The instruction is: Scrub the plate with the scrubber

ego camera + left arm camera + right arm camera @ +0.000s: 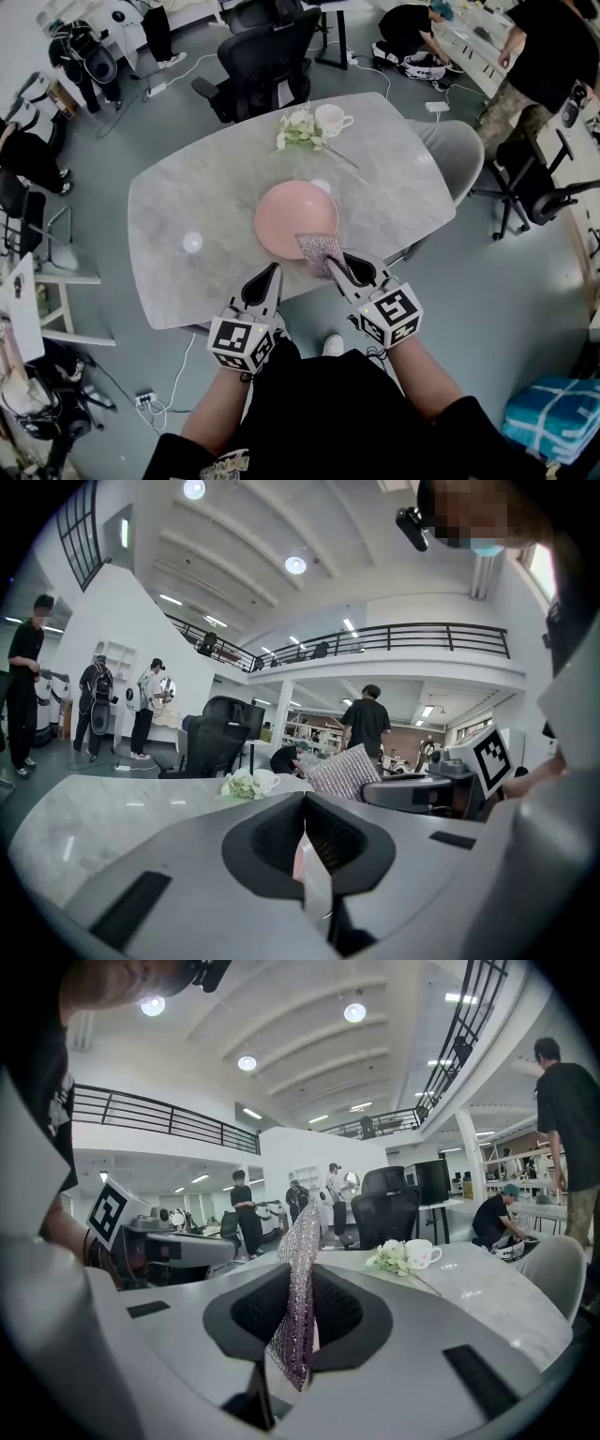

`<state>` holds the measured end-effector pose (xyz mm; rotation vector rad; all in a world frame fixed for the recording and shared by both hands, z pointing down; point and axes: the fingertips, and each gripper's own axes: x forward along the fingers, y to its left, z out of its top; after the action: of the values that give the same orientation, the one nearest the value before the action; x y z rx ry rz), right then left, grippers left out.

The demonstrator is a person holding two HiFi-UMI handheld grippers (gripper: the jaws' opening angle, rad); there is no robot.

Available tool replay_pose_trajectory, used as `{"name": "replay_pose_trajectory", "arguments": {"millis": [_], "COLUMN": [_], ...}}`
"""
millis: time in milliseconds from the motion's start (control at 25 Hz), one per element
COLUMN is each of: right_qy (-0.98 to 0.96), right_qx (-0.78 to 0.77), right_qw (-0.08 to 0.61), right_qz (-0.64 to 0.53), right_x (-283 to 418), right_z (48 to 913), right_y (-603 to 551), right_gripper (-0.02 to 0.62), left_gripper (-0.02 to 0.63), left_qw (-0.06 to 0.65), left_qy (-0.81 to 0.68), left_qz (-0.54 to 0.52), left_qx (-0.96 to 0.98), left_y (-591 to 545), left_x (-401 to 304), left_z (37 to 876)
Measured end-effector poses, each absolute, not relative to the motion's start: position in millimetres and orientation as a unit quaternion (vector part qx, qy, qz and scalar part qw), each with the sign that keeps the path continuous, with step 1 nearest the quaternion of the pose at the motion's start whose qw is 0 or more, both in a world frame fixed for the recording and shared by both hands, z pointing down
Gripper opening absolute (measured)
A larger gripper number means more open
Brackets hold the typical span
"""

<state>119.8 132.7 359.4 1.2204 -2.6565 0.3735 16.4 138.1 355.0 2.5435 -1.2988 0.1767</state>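
**Fingers.** The right gripper (339, 265) has its jaws clamped on the scrubber (319, 251), a silvery mesh pad. In the right gripper view the pad stands edge-on between the ribbed pads, pinched near its lower end. The left gripper (274, 274) has its jaws pressed together with nothing seen gripped. In the left gripper view only a pink sliver shows through the slit where the jaws meet, apparently the plate beyond them.

**Scrubber axis.** The pad's long axis runs out of the right jaws, forward and slightly toward the left gripper. Its free end points at the plate.

**Plate position.** The pink plate (292, 216) lies flat and face up on the grey marble table (178, 197), directly ahead of both sets of fingertips. It is round, so it has no long axis to align with. In the head view the scrubber's free end overlaps the plate's near rim. Whether it touches the surface cannot be determined. The left fingertips sit just beside the same near rim, also with contact undetermined.

**Next move (judgement).** The right hand carries the tool and should work it forward onto the plate's face. The left hand is placed to steady the rim.

**Surroundings.** A white cup (330, 119) and a flower sprig (300, 129) lie at the far edge, well apart from the plate.
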Motion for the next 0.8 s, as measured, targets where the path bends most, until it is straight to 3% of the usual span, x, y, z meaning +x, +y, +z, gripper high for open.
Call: {"name": "replay_pose_trajectory", "arguments": {"millis": [800], "right_qy": [-0.913], "right_qx": [0.379], "right_qw": [0.104], "right_qz": [0.109], "right_x": [122], "right_z": [352], "right_y": [143], "right_gripper": [0.071], "left_gripper": [0.018], "left_qw": [0.143], "left_qy": [-0.476], "left_qz": [0.044], "left_qx": [0.867], "left_y": [152], "left_x": [25], "left_z": [349]}}
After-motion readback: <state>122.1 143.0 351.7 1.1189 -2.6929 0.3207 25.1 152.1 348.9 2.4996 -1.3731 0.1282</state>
